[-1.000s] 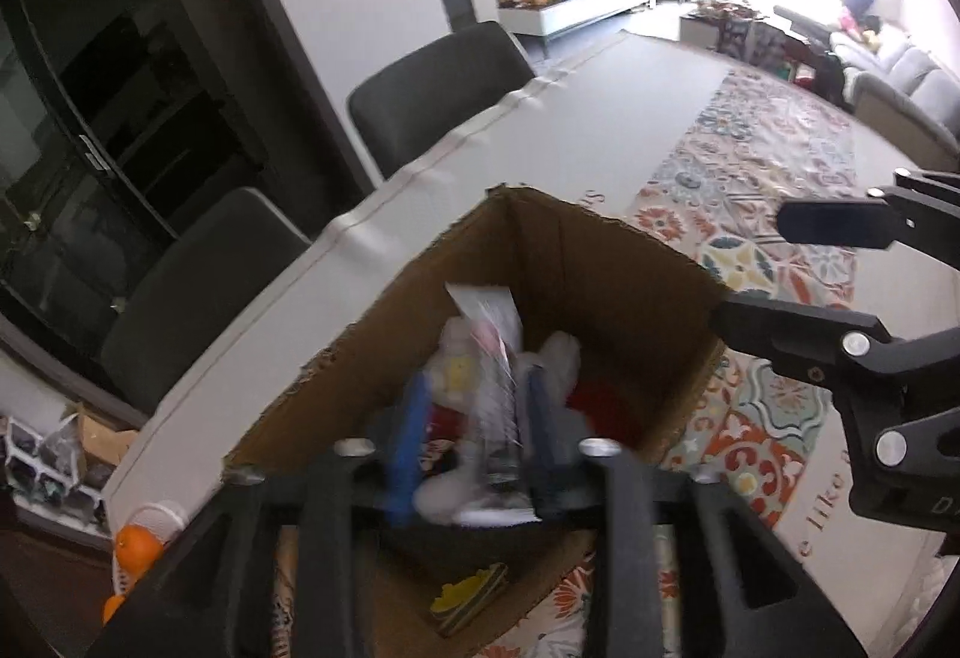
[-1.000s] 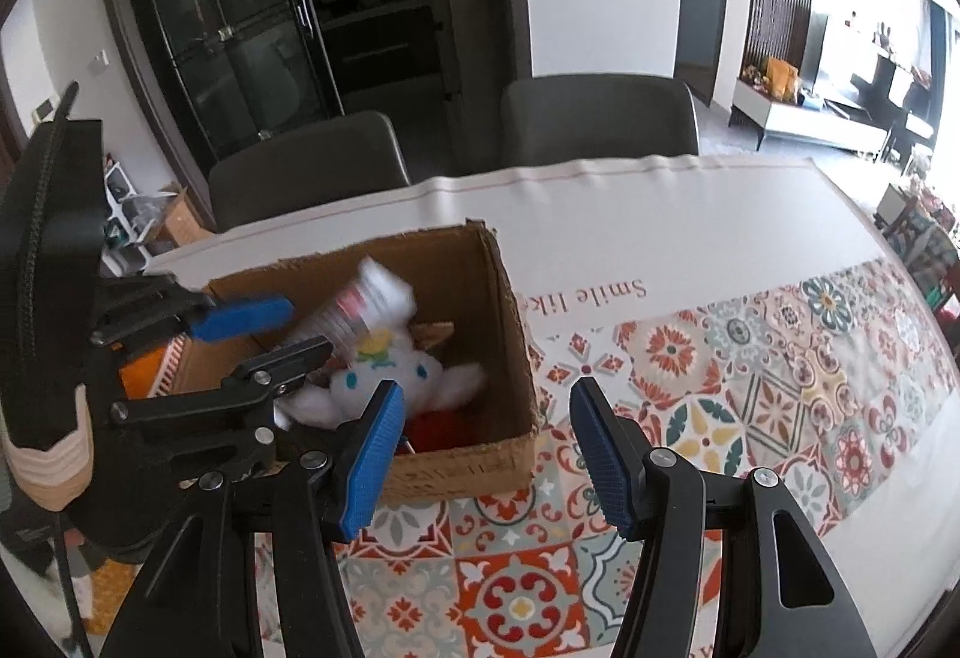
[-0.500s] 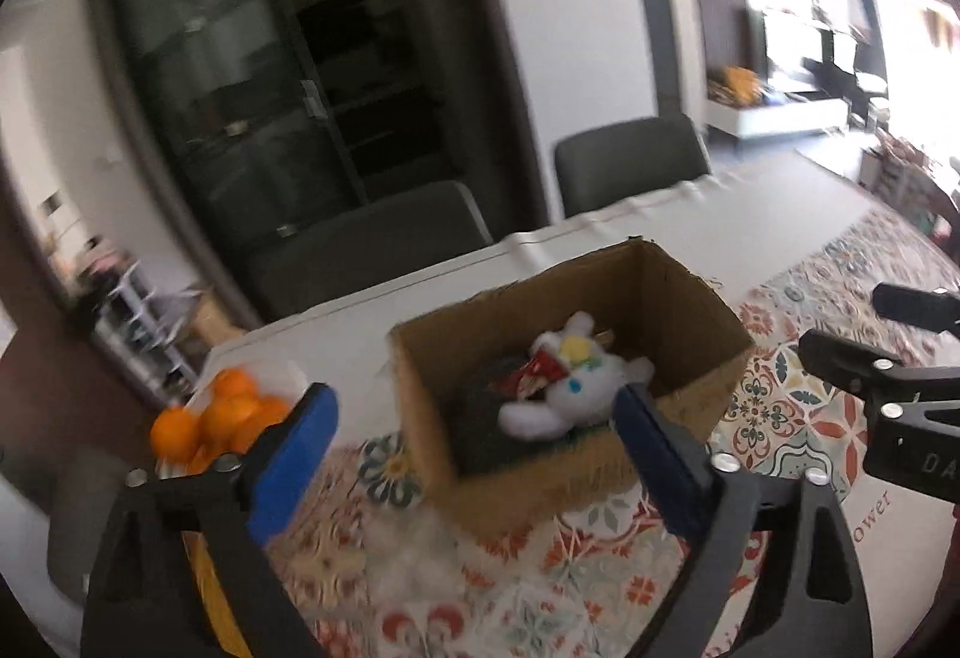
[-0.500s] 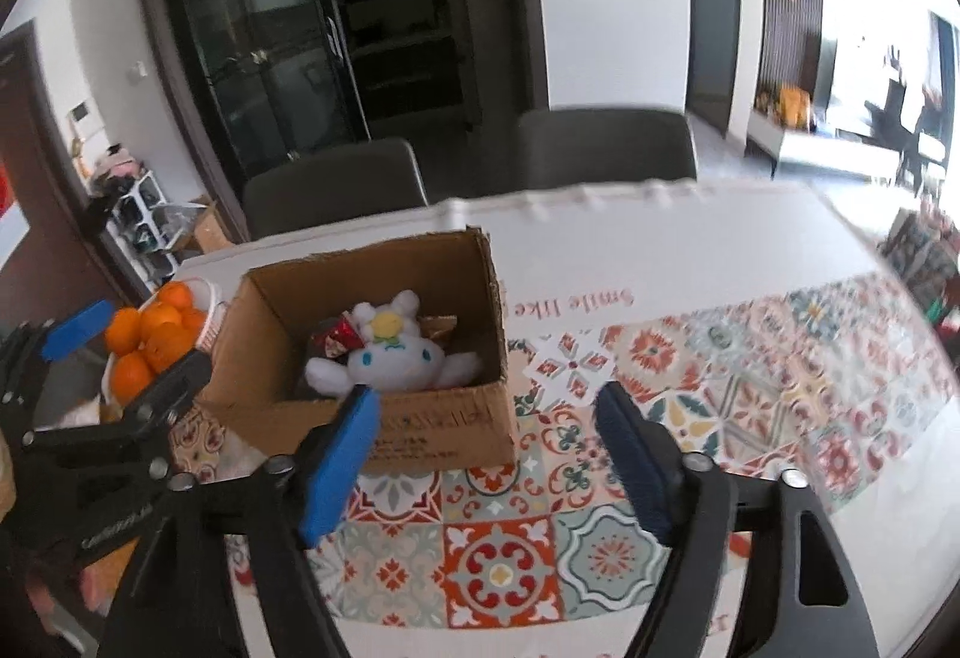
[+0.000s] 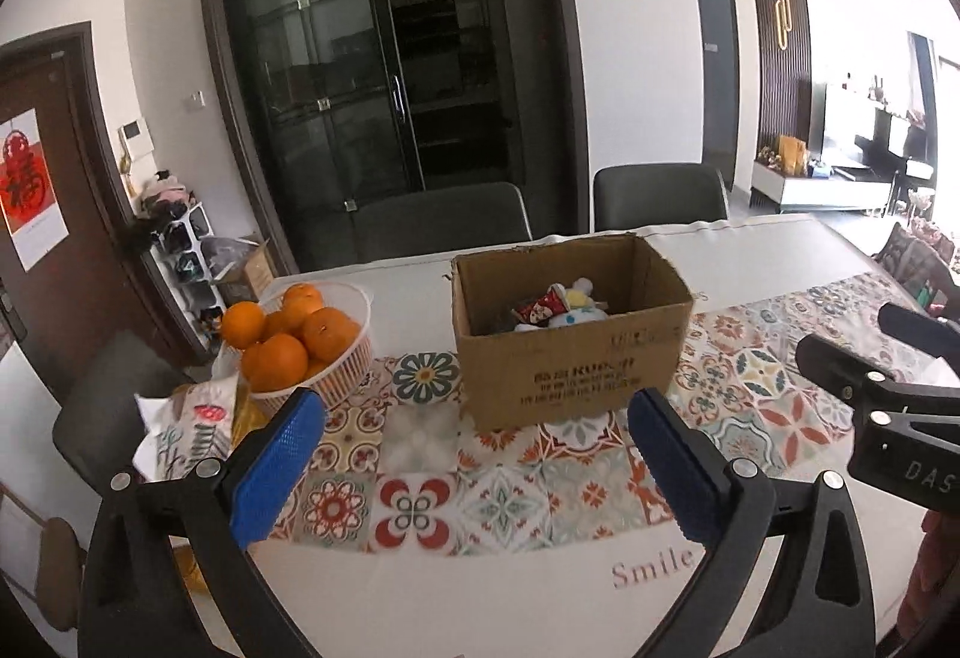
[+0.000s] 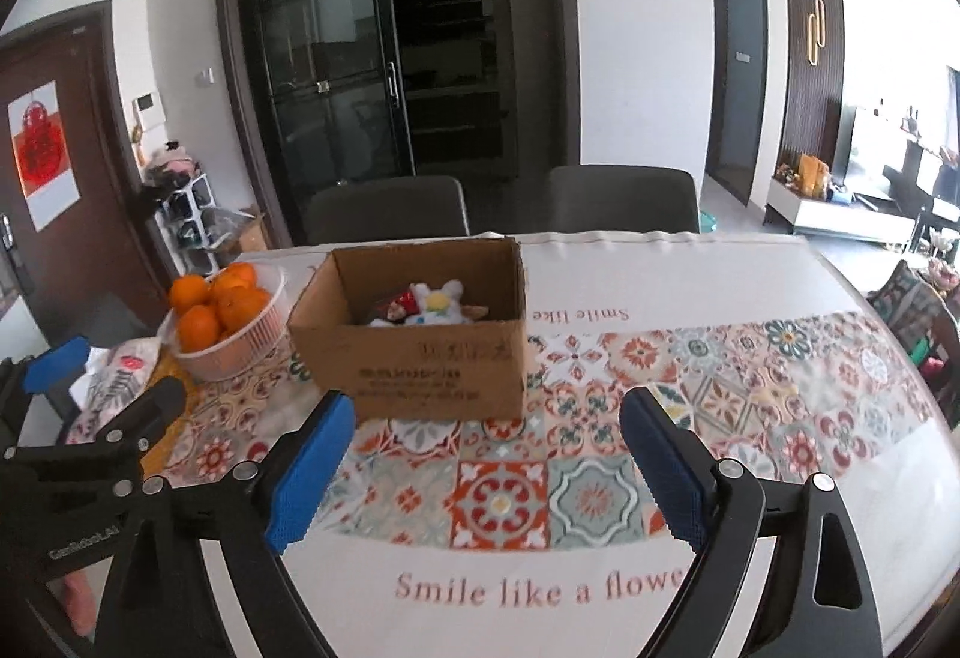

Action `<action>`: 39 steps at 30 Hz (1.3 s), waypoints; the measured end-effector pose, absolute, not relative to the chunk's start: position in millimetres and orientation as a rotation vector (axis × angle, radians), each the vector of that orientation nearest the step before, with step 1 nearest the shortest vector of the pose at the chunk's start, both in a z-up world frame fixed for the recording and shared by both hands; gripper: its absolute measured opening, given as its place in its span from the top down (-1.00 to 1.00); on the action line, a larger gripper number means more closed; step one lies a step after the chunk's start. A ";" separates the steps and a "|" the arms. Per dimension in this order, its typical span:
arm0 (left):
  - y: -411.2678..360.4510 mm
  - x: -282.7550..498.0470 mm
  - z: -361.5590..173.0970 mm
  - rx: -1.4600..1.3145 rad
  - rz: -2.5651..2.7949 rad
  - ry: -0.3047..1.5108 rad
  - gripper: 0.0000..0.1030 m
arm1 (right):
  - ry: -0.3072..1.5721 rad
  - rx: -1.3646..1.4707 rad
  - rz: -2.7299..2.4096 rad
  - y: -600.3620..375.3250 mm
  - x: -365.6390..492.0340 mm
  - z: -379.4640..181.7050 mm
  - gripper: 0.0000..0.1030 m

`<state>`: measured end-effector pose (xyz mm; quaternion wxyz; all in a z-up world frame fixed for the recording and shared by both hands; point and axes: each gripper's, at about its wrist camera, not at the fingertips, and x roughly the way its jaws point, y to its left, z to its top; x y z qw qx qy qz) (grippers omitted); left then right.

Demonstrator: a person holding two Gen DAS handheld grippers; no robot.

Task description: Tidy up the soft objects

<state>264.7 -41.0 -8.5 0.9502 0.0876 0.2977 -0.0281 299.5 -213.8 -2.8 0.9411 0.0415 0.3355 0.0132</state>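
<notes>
An open cardboard box (image 5: 570,358) stands on the patterned tablecloth; it also shows in the right wrist view (image 6: 420,358). Inside lie a white plush toy (image 5: 579,307) (image 6: 441,301) and a red packet (image 5: 540,308) (image 6: 399,305). My left gripper (image 5: 474,454) is open and empty, held back from the box's near side. My right gripper (image 6: 480,457) is open and empty, also in front of the box. Each gripper shows at the edge of the other's view.
A white basket of oranges (image 5: 300,340) (image 6: 225,316) stands left of the box. A floral cloth bag (image 5: 186,424) (image 6: 117,376) lies at the table's left edge. Two dark chairs (image 6: 621,199) stand behind the table.
My left gripper let go of the packet in the box, opened wide and pulled back and up. My right gripper also drew back from the box. The toys stay in the box.
</notes>
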 end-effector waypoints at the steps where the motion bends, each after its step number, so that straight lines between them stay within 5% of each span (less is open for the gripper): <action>1: -38.7 256.0 -6.2 0.179 -0.053 0.594 -1.00 | 0.684 0.085 0.030 -212.6 291.8 -2.5 -0.77; 20: 3.6 122.7 16.7 0.189 -0.088 0.507 -1.00 | 0.609 0.061 -0.130 -175.3 139.7 26.6 -0.77; 39: 16.8 85.9 20.5 0.185 -0.124 0.493 -1.00 | 0.597 0.035 -0.158 -156.8 93.1 37.5 -0.77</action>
